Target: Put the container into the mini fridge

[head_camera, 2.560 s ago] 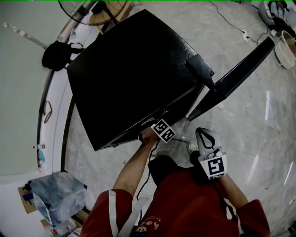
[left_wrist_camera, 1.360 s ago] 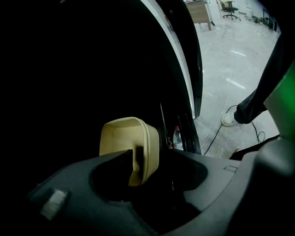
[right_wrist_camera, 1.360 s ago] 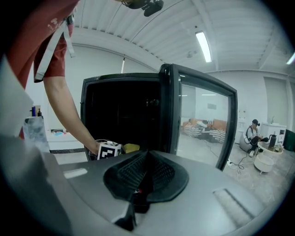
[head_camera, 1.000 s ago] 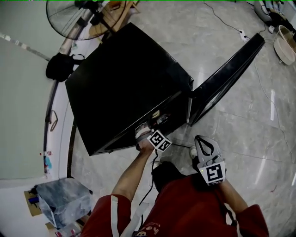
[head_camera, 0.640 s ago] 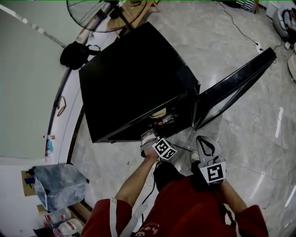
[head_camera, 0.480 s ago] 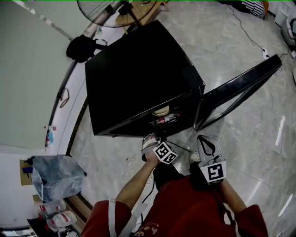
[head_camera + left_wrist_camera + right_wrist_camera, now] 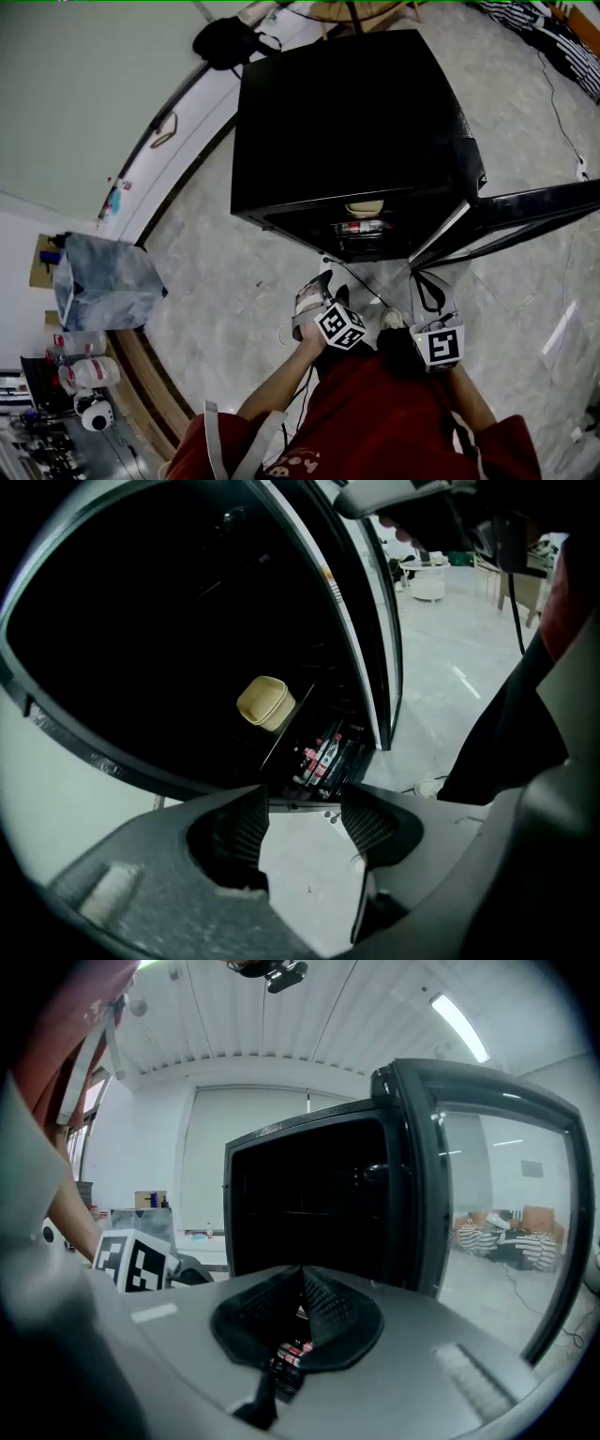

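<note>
Left gripper view, lower centre: left gripper (image 7: 305,822), jaws spread, bare floor between. Mid-frame beyond: bottles (image 7: 323,755) in fridge (image 7: 169,621); container (image 7: 266,703) inside, upper left of bottles, well apart from jaws. Right gripper (image 7: 302,1290): jaws pressed together.

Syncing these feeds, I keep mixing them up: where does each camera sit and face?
Head view: on the head, steeply down at the mini fridge; left gripper, right gripper, red clothing show.
Left gripper view: on that gripper, low, facing the fridge's inside and the container; open jaws show.
Right gripper view: on that gripper, facing the fridge front and door; shut jaws show.
Head and left gripper views share the container.
</note>
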Demonstrator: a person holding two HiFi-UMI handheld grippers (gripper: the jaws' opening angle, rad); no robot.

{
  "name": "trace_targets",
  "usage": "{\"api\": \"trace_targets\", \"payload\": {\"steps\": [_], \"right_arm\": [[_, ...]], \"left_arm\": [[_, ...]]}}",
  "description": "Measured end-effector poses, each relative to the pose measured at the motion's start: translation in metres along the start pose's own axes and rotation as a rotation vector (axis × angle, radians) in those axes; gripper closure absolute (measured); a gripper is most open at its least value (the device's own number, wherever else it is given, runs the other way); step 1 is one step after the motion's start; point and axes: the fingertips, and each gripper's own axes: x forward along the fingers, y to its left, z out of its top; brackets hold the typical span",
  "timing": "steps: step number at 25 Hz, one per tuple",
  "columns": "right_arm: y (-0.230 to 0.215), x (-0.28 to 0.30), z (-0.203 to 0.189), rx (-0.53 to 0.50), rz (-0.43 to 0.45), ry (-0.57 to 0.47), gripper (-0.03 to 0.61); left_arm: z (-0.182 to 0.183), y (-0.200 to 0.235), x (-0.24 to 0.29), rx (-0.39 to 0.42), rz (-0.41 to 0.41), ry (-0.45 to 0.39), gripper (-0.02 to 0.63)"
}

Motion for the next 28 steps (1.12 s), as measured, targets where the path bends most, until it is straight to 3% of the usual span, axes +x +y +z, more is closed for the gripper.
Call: {"api": "trace_targets", "payload": {"steps": [12,17,20,28], "right_arm": [[0.020,0.023,0.018,-0.043,0.095,0.000,0.578],[0.025,0.029,0.026,-0.051,0.121,-0.021,0.578],[0.029,0.031,0.032,-0.061,0.137,-0.026,0.578],[0.044,0.026,0.075,-0.094,0.177,-0.114,0.578]], "left_arm": [[-0.024,0.035,-0.076,-0.456,0.139,-0.118,0.370],[-0.018,0.052,-0.101,-0.625,0.188,-0.261,0.371],[-0.009,0.058,-0.120,-0.687,0.236,-0.383,0.371],[0.001,0.098,-0.179,-0.746,0.383,-0.649,0.373]]}}
